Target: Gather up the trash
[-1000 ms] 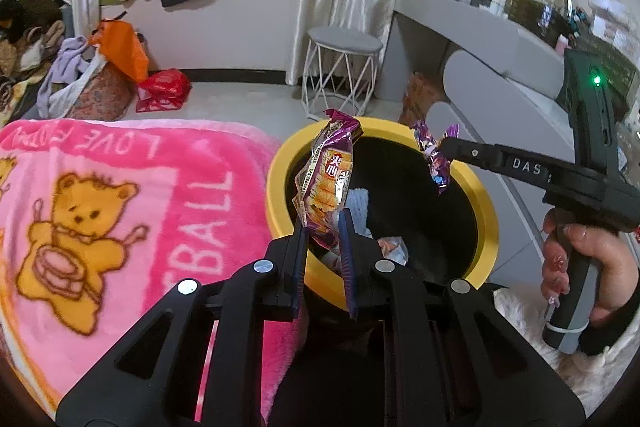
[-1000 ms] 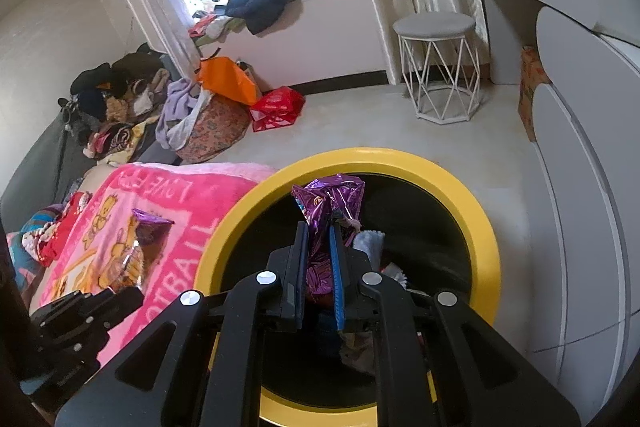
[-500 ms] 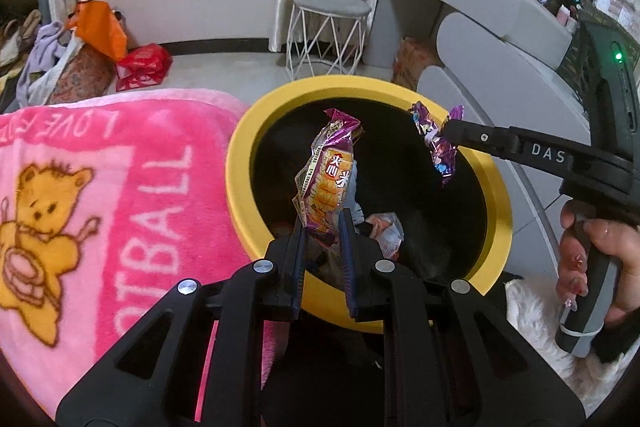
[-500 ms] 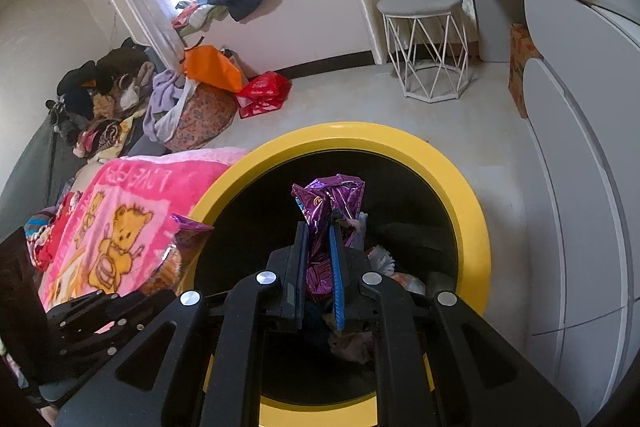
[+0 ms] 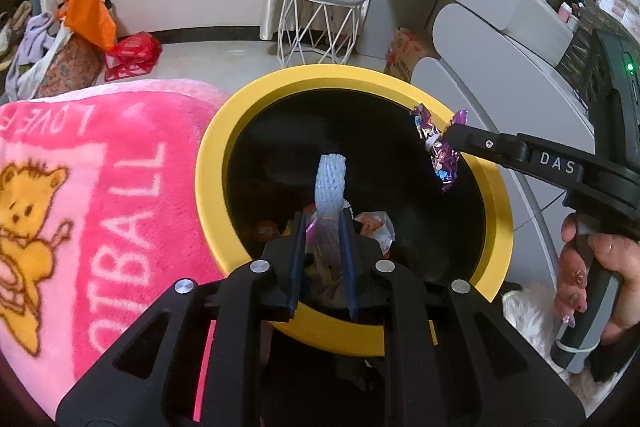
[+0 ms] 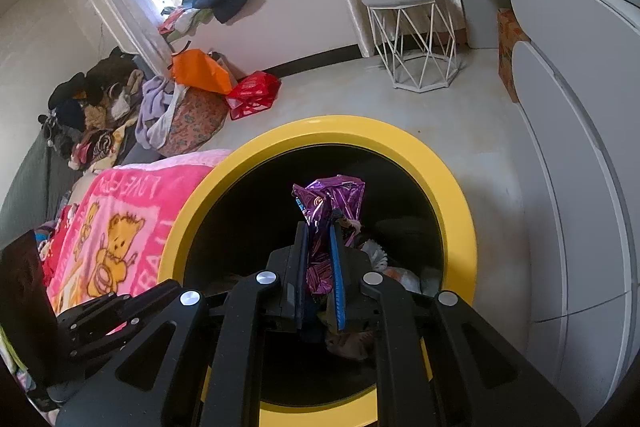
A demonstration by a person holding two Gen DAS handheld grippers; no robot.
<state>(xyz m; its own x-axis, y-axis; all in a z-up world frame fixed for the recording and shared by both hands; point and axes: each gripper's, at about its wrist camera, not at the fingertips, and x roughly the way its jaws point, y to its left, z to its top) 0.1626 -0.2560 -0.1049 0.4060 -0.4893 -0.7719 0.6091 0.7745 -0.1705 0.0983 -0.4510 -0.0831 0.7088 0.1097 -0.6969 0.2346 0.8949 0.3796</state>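
A: State of the right tongs (image 6: 320, 239)?
B: Clamped narrow on a crumpled purple foil wrapper (image 6: 332, 199), over the mouth of the round black bin with a yellow rim (image 6: 452, 195). The wrapper's lower end is hidden between the jaws.
A: And the left tongs (image 5: 320, 255)?
B: Narrow gap. A pale blue foam net sleeve (image 5: 330, 183) rises at 12 o'clock from the tips; gripped or merely behind them, cannot tell. A pink bear-print fleece blanket (image 5: 100, 187) lies at 9 o'clock, cut off by the frame.

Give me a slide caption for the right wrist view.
Right hand-held gripper pinching a purple foil wrapper above the yellow-rimmed trash bin, beside a pink bear blanket.
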